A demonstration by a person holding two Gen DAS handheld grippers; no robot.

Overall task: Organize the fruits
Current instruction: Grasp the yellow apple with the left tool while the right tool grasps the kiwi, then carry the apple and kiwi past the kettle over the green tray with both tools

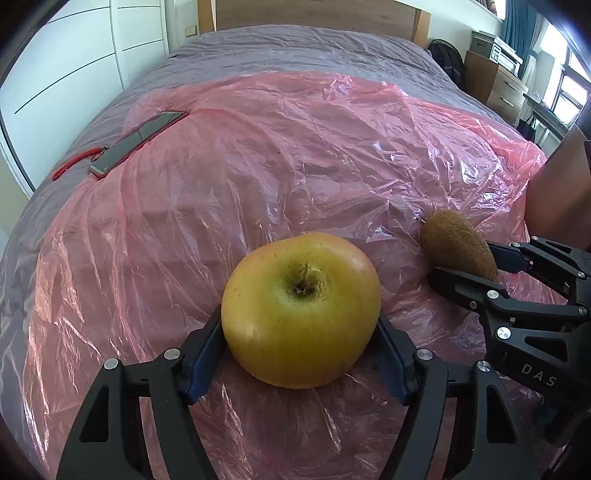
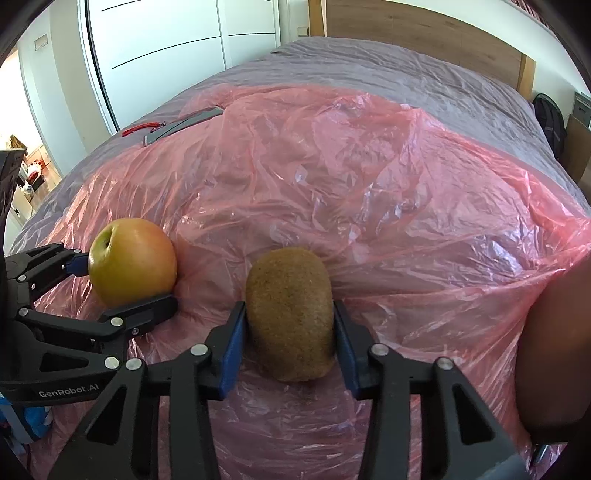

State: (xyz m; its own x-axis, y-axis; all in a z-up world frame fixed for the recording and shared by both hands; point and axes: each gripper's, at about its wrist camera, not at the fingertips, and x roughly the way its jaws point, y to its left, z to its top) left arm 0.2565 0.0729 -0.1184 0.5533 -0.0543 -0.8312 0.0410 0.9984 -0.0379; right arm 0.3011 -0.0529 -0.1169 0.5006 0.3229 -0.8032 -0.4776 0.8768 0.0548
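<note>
We find the left gripper clamping the apple, right gripper clamping the kiwi, its long axis toward twelve o'clock

Apple smooth, glossy; kiwi fuzzy, matt; plastic sheet crinkled, shiny.

Daylit bedroom: grey bed, wooden headboard, white wardrobe

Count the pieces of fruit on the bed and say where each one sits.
2. The apple sits on the pink plastic sheet between the left gripper's pads; the kiwi lies to its right between the right gripper's pads. No others show.
</note>
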